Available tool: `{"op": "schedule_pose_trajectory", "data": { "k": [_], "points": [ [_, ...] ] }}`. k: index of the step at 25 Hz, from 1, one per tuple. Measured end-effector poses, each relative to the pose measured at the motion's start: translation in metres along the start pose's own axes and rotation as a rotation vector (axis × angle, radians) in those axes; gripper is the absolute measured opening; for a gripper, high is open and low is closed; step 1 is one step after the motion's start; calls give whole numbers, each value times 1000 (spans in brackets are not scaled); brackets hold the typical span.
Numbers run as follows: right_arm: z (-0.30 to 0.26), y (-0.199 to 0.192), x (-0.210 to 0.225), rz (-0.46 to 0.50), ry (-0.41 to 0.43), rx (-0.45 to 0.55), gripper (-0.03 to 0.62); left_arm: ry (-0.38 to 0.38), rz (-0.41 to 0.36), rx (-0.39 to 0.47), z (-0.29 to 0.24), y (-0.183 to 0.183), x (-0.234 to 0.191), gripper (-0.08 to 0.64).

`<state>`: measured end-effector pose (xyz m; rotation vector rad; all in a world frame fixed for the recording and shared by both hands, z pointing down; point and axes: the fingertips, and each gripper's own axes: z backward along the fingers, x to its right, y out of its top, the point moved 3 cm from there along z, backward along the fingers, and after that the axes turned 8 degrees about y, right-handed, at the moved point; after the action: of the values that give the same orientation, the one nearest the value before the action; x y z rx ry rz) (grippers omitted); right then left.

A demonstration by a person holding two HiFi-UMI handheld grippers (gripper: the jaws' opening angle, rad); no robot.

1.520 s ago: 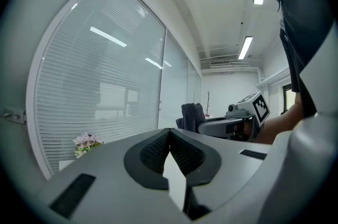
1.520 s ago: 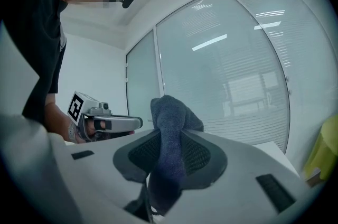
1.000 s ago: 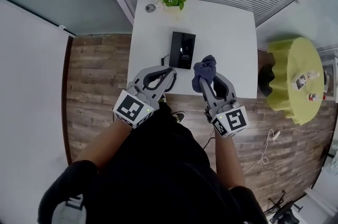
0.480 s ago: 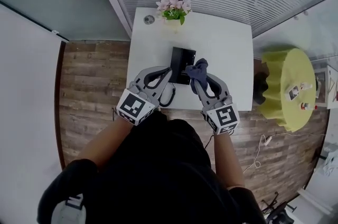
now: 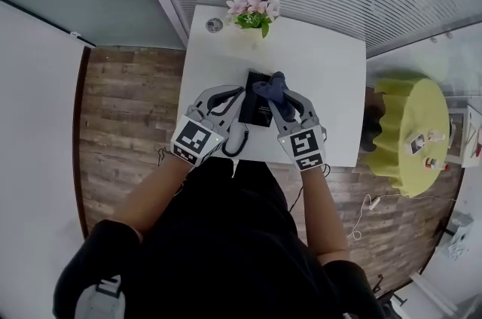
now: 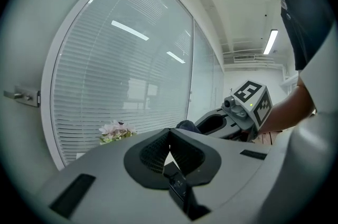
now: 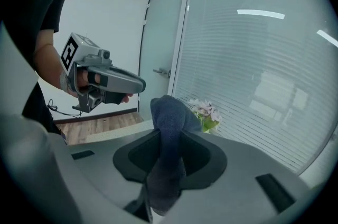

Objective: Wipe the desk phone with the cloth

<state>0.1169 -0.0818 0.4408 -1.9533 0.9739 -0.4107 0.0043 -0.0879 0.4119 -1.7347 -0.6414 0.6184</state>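
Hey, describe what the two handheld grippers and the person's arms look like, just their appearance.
Both the left gripper and right gripper have pale grey, loop-shaped shells with black ribbed pads inside the fingers. Each carries a white cube printed with black square markers at the rear. The person wears a black short-sleeved top; the forearms are bare.

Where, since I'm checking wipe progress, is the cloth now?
Head view: the cloth sits clamped in the right gripper, over the desk phone near its far right corner.
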Motion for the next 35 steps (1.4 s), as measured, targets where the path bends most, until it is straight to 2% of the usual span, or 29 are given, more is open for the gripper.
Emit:
{"op": "schedule_pose_trajectory", "data": {
  "k": [8, 16, 21, 25, 35],
  "points": [
    [-68, -26, 20, 163, 124, -180, 107, 70, 32, -72, -31, -31, -19, 9],
    [-116, -59, 21, 204, 200, -287, 107, 128, 75, -120, -47, -60, -35, 9],
    [-130, -76, 23, 190, 212, -328, 107, 138, 83, -147, -53, -72, -38, 9],
    [-137, -85, 23, 170, 196, -322, 107, 142, 87, -158, -56, -77, -39, 9],
    [-138, -91, 14, 191, 163, -329, 107, 133, 82, -180, -56, -92, -39, 8]
  ]
}}
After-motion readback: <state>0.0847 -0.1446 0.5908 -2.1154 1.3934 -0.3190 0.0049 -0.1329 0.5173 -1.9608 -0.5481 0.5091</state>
